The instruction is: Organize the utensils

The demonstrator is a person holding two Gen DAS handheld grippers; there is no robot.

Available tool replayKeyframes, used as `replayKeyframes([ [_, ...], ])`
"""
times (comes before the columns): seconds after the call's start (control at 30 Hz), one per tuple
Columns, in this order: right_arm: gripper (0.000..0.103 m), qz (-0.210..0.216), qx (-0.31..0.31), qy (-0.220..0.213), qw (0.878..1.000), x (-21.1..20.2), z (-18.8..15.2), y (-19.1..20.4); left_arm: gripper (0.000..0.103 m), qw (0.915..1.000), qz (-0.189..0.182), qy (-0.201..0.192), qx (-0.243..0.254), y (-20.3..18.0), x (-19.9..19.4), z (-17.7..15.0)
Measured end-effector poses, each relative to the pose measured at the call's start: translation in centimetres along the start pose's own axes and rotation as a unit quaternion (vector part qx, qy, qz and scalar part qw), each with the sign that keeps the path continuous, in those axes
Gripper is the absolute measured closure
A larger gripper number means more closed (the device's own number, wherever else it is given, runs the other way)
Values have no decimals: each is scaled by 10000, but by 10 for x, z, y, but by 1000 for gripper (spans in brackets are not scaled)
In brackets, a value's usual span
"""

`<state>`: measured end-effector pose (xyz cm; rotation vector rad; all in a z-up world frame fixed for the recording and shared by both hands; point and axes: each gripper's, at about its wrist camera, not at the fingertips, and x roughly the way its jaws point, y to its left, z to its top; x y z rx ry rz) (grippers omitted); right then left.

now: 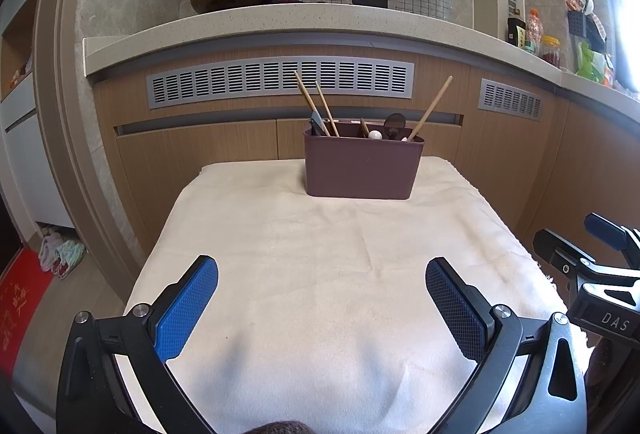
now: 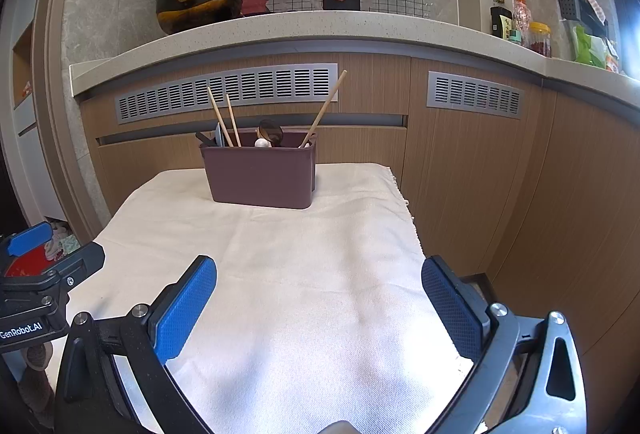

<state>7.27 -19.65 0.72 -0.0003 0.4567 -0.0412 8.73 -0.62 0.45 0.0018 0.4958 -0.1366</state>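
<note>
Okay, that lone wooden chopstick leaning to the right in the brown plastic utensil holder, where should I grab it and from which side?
Grip the lone wooden chopstick on its bare upper shaft, coming down from above with the right gripper. It juts well clear of the brown plastic utensil holder, leaning right, away from the other utensils.

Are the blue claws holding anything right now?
No. The left gripper and right gripper are both open and empty; the chopsticks stand in the holder.

One brown utensil holder stands on one cream cloth, holding three wooden chopsticks, one dark spoon, one white-tipped utensil and one dark-handled tool. Two grippers frame the scene: left gripper, right gripper.
</note>
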Motion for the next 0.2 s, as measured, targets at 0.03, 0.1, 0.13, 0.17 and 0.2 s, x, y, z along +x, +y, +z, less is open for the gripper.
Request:
replayKeyframes([
  [0.03, 1, 0, -2, -3, 10000, 0, 0, 0, 0, 10000, 4, 6, -6, 0, 0, -1],
  [0.1, 1, -3, 1, 2, 10000, 0, 0, 0, 0, 10000, 17, 1, -13, 1, 0, -1],
  [0.13, 1, -3, 3, 3, 10000, 0, 0, 0, 0, 10000, 33, -5, -21, 0, -1, -1],
  [0.17, 1, 0, 7, 12, 10000, 0, 0, 0, 0, 10000, 52, -5, -25, 1, -1, -1],
  [0.2, 0, 10, 12, 20, 10000, 1, 0, 0, 0, 10000, 62, 0, -23, 1, -1, -2],
])
